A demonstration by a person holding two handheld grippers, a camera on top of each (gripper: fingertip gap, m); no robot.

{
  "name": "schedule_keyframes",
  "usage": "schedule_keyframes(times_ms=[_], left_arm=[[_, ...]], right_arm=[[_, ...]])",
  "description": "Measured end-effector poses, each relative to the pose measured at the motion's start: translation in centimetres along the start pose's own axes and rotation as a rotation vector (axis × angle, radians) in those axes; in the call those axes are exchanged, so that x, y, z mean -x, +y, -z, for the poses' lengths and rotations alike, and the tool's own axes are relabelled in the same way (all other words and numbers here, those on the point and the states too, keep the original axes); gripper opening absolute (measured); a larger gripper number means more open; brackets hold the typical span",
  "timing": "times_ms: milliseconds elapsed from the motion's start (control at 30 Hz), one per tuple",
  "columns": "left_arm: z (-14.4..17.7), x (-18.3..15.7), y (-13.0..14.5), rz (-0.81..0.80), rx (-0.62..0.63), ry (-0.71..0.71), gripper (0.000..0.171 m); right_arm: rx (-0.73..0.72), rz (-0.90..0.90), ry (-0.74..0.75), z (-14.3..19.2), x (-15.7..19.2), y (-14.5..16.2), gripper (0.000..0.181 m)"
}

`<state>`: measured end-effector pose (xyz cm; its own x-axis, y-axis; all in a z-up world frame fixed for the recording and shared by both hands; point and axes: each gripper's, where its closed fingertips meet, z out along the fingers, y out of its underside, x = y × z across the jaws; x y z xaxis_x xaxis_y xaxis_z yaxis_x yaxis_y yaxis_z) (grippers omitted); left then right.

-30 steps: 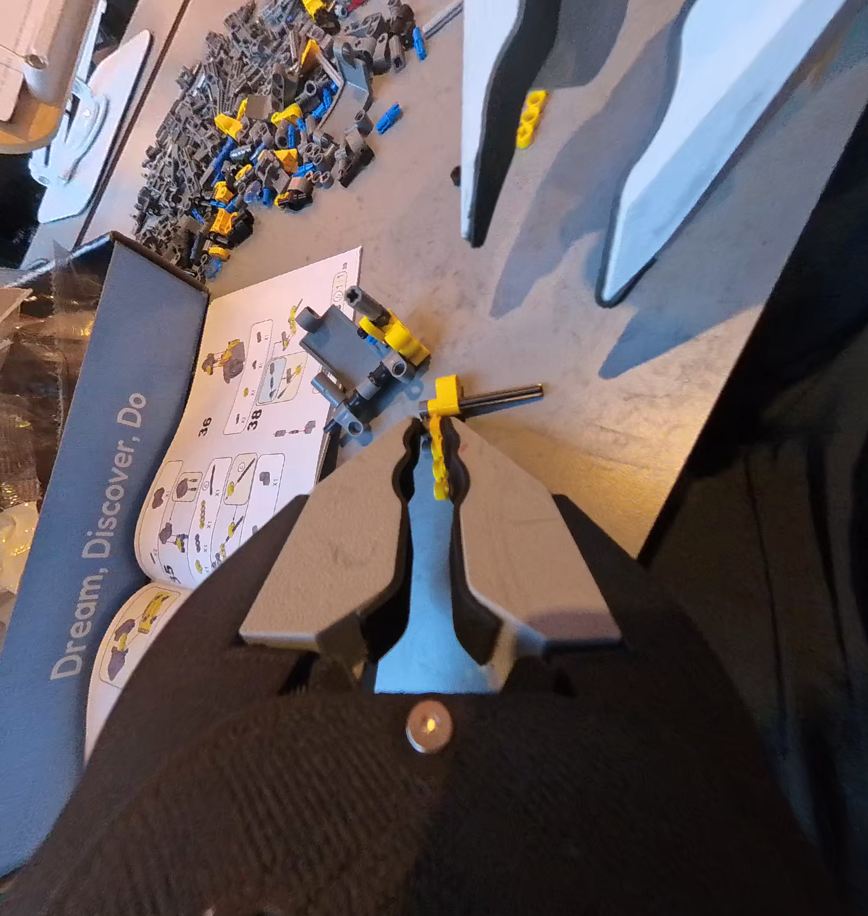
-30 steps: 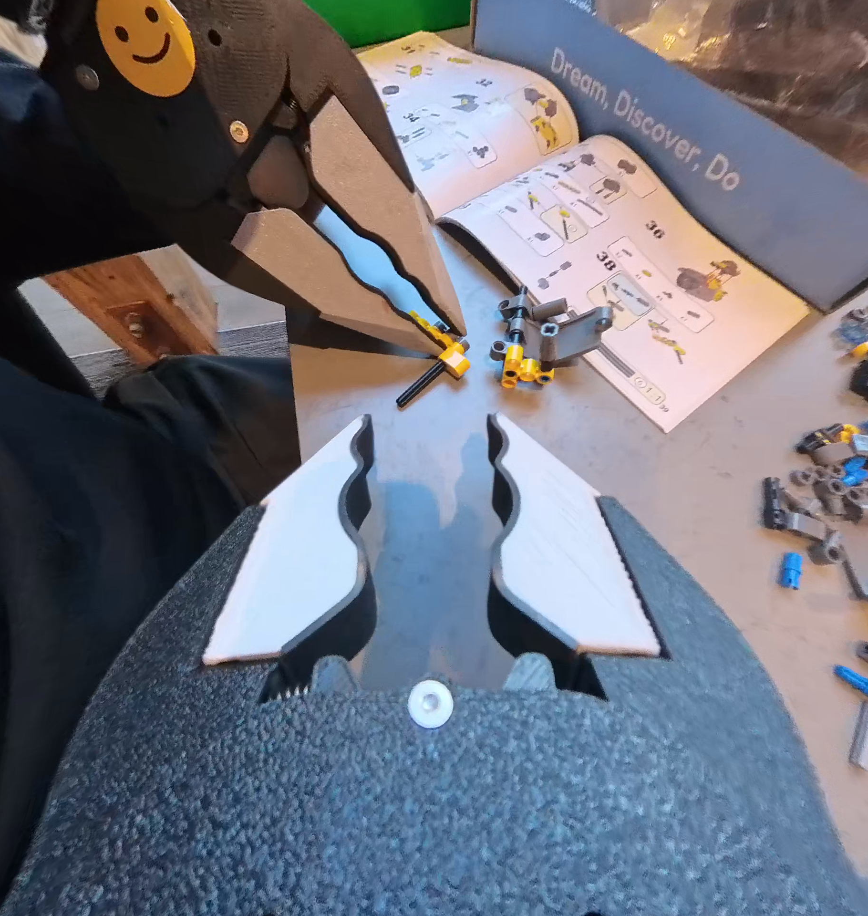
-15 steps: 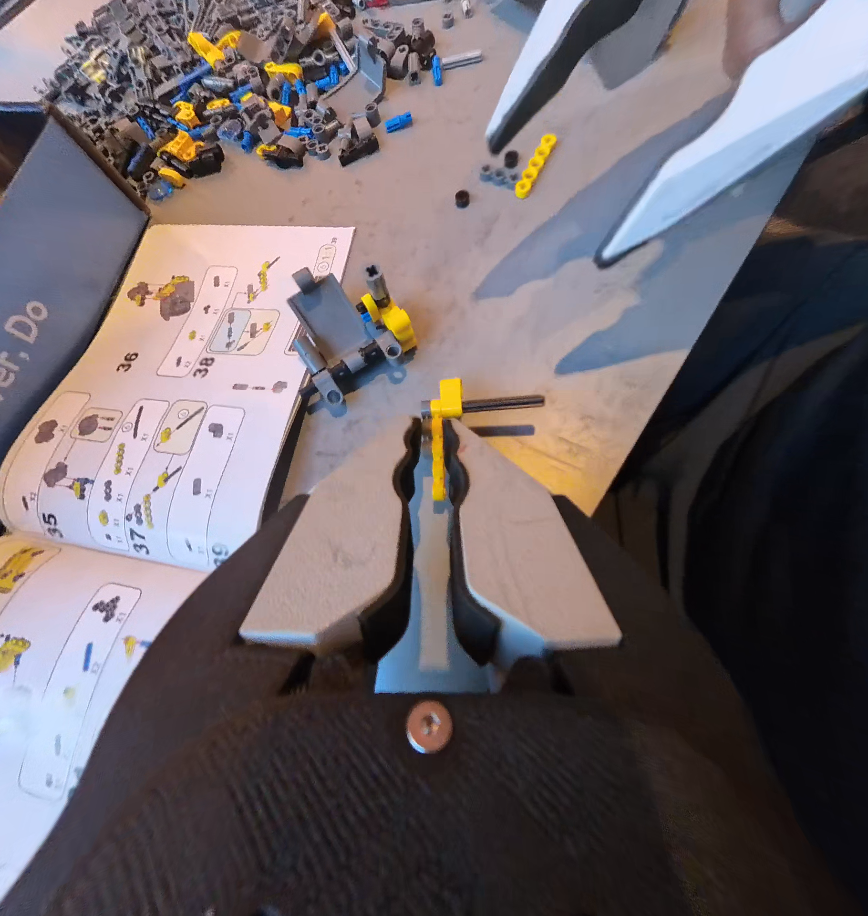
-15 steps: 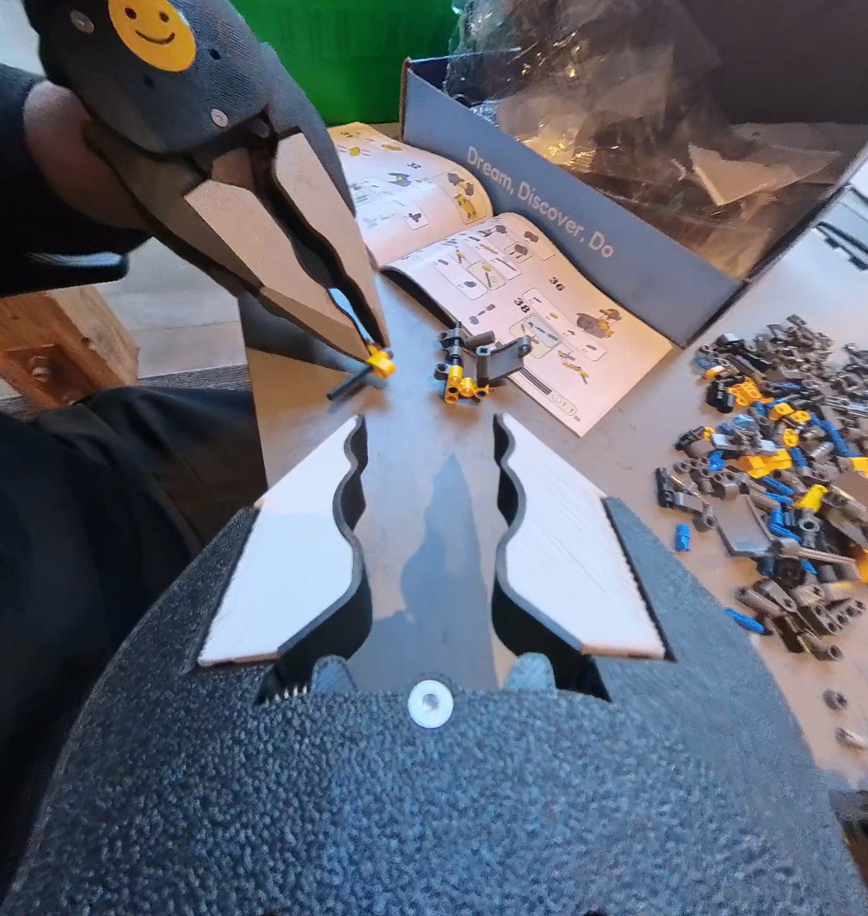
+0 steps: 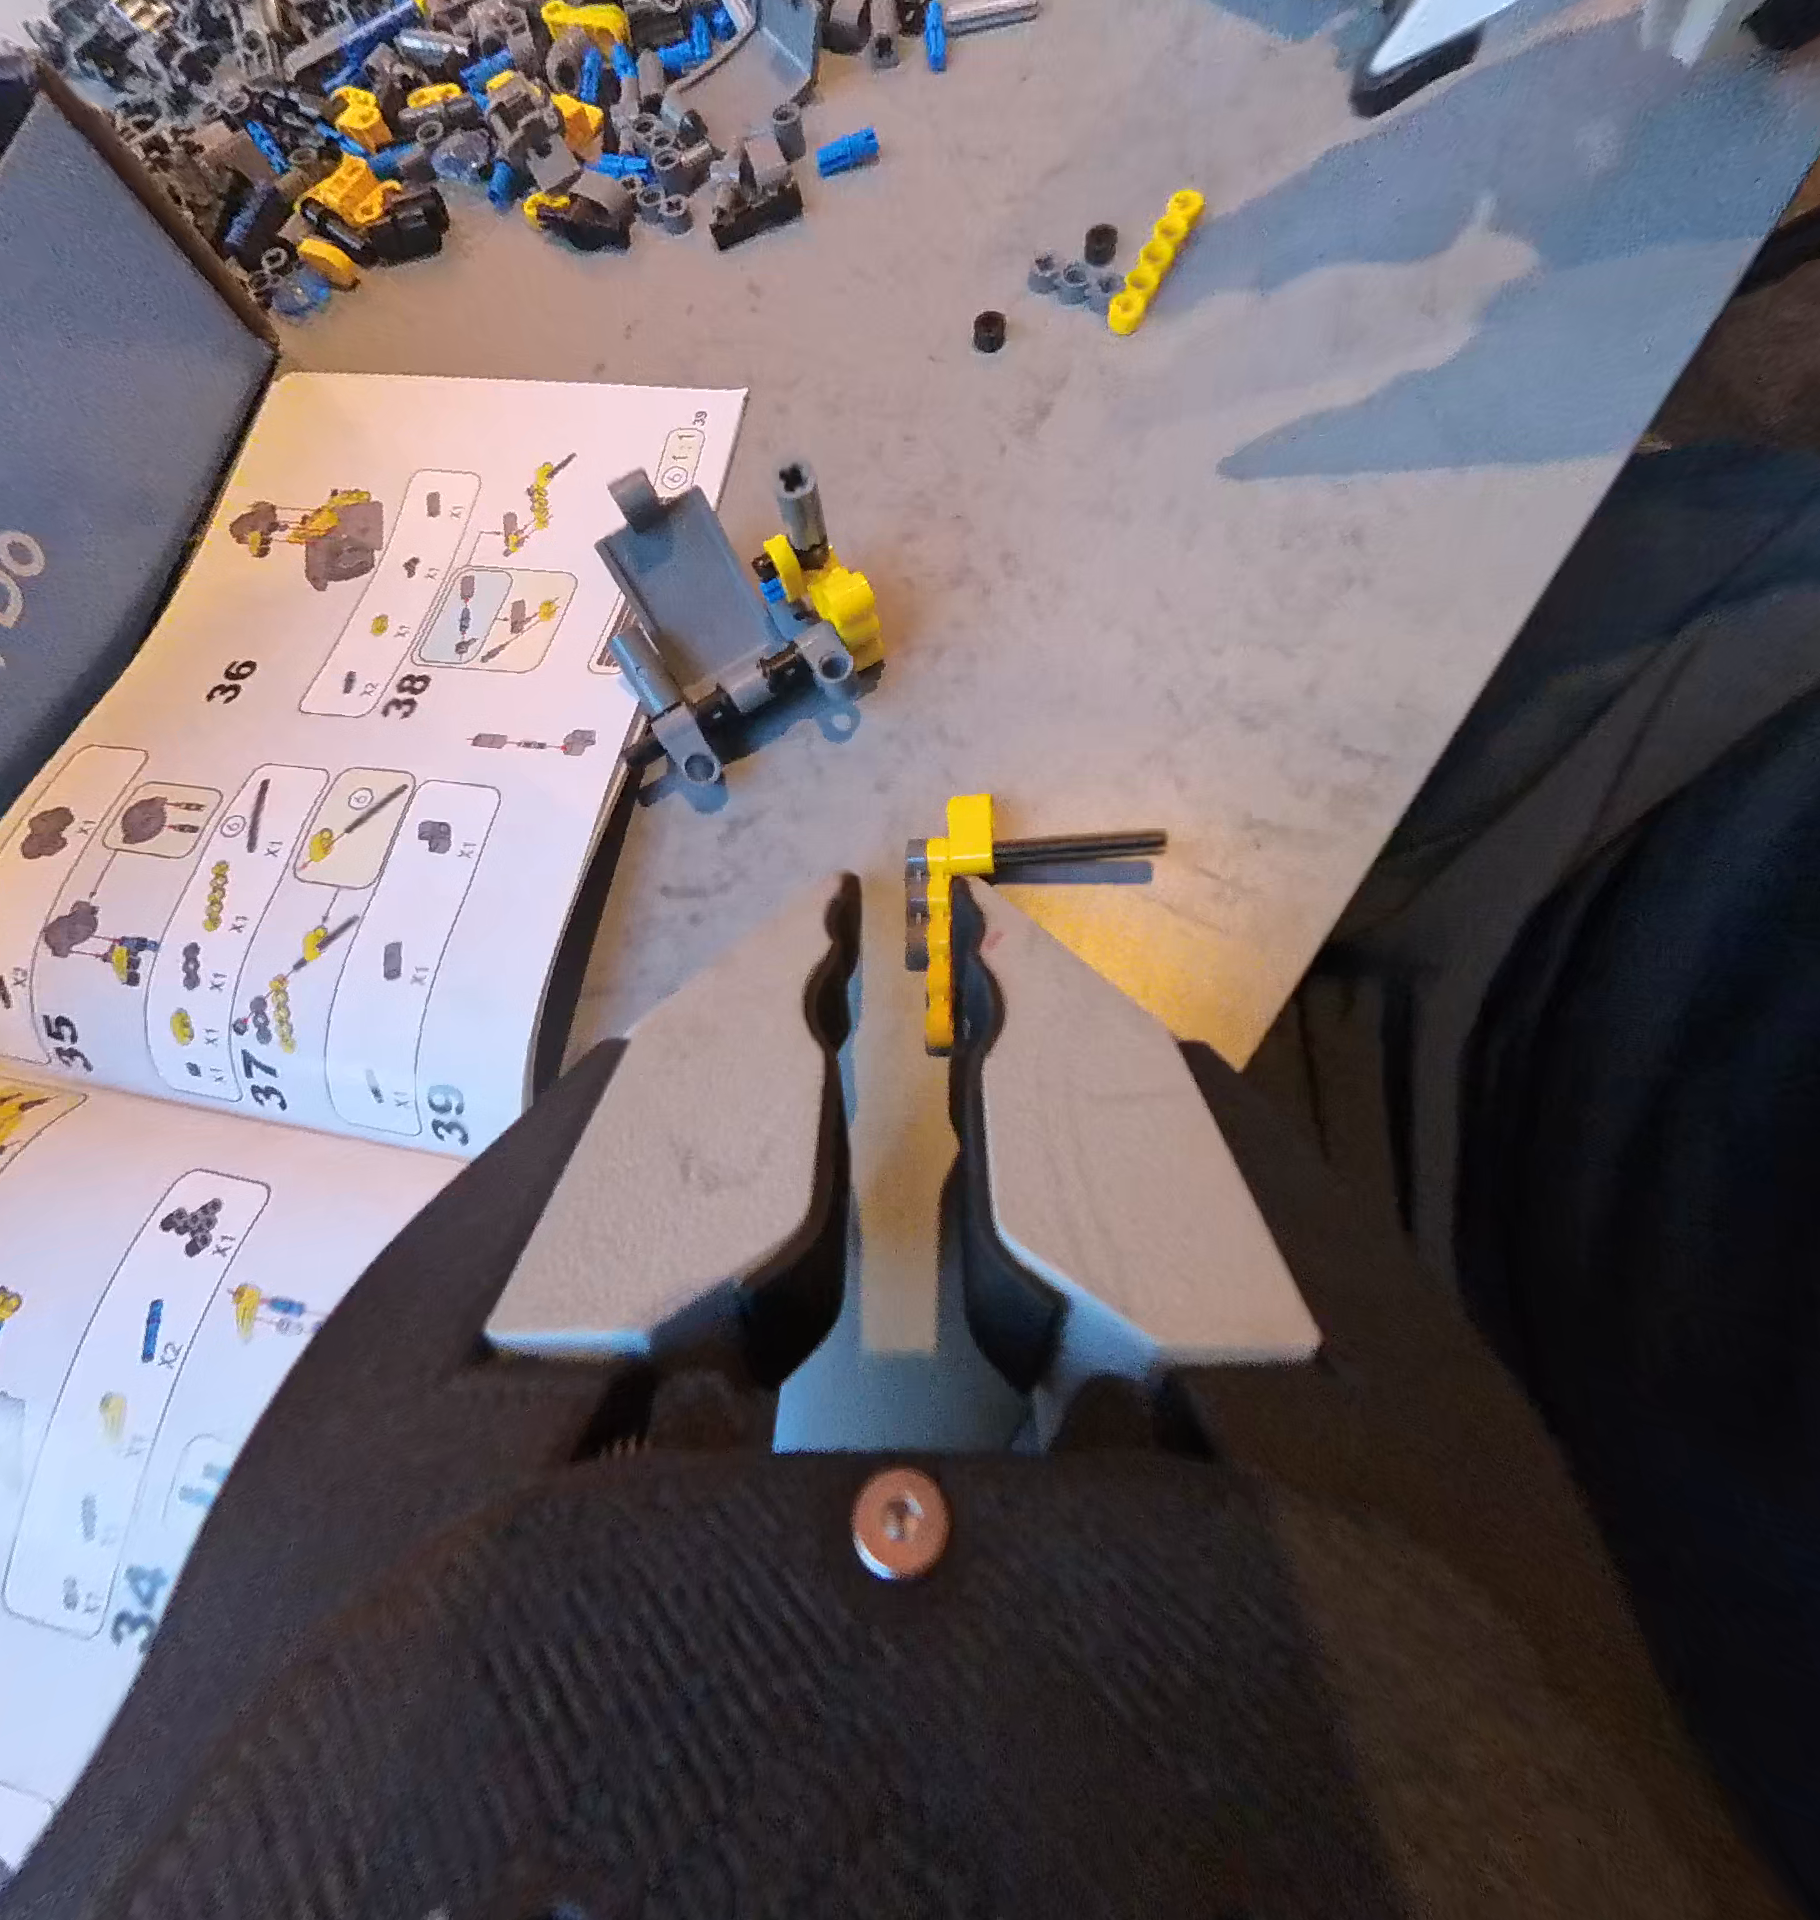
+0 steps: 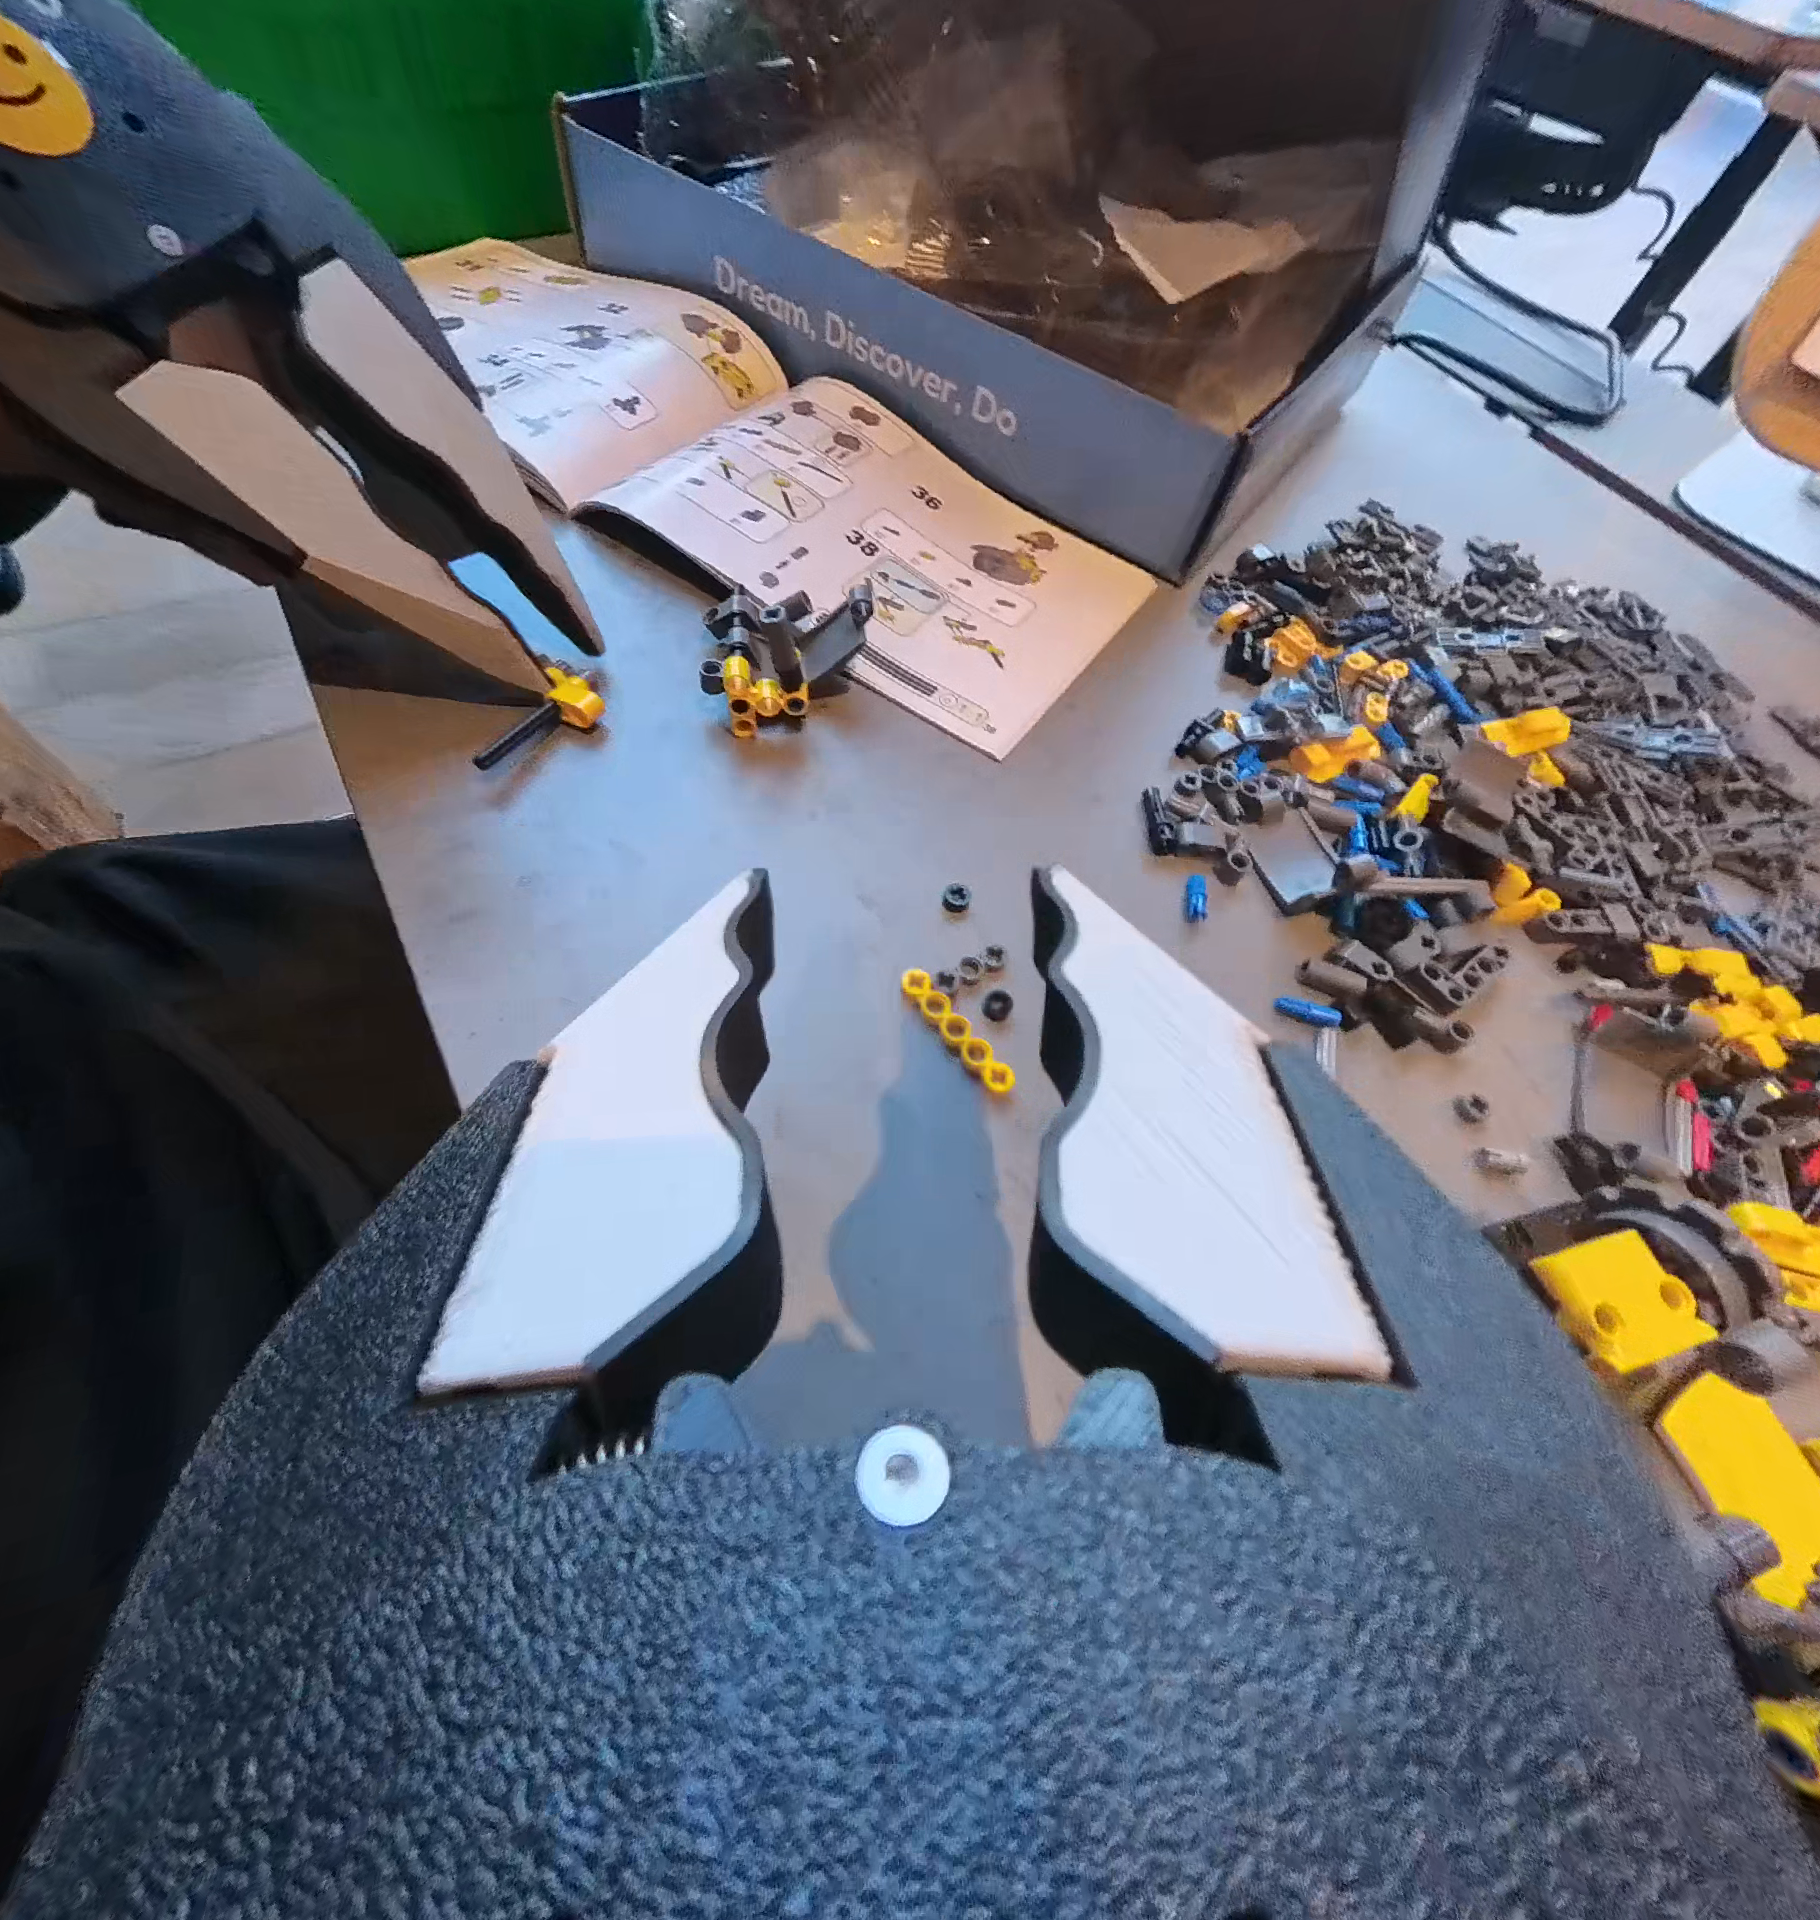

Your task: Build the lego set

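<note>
My left gripper is low over the grey table, jaws parted a little. A yellow beam with a black axle stands between them, leaning on the right finger with a gap to the left finger. It also shows in the right wrist view at the left gripper's tips. My right gripper is open and empty, hovering above a yellow five-hole beam and a few small grey and black bushes. A grey-and-yellow sub-assembly lies by the booklet's corner.
An open instruction booklet lies left, against a dark cardboard box. A big pile of loose grey, blue and yellow parts fills the far side. A part-built yellow model sits at right. The table edge and a person's dark clothing are close. Tip to tip, the grippers are about 15 cm apart.
My left gripper's jaws have parted and no longer clamp the yellow beam. My right gripper has drawn back and up, bringing the five-hole beam and bushes between its fingers in its view.
</note>
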<state>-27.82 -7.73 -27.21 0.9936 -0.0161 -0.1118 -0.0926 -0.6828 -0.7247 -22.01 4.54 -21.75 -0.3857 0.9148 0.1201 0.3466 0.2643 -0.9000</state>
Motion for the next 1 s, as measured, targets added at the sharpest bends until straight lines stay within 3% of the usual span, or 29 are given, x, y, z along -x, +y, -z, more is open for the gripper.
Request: schedule_keyframes(times_ms=[167,300,467,567,667,833,1000], left_arm=[[-0.5,-0.5,-1.1,0.013,-0.021,0.010,0.022],[-0.8,-1.1,-1.4,0.067,-0.031,0.037,0.026],[-1.1,-1.8,-1.2,0.080,-0.052,0.045,0.026],[-1.0,-1.7,-1.2,0.063,-0.067,0.033,0.027],[-0.6,-1.9,-1.4,0.052,-0.101,0.039,0.029],[0.4,-2.0,-2.1,0.036,-0.184,0.056,0.032],[1.0,-2.1,-2.5,0.027,-0.237,0.088,0.033]], right_arm=[[0.048,-0.079,-0.139,-1.4,3.0,-0.5,0.046],[0.141,-0.011,-0.226,-4.5,7.3,0.1,0.050],[0.216,0.088,-0.269,-6.6,9.9,0.1,0.048],[0.306,0.123,-0.293,-7.5,10.4,1.3,0.042],[0.318,0.139,-0.267,-7.6,9.6,1.4,0.023],[0.331,0.054,-0.305,-7.3,8.9,1.8,0.024],[0.282,0.083,-0.270,-6.9,7.7,1.3,0.023]])
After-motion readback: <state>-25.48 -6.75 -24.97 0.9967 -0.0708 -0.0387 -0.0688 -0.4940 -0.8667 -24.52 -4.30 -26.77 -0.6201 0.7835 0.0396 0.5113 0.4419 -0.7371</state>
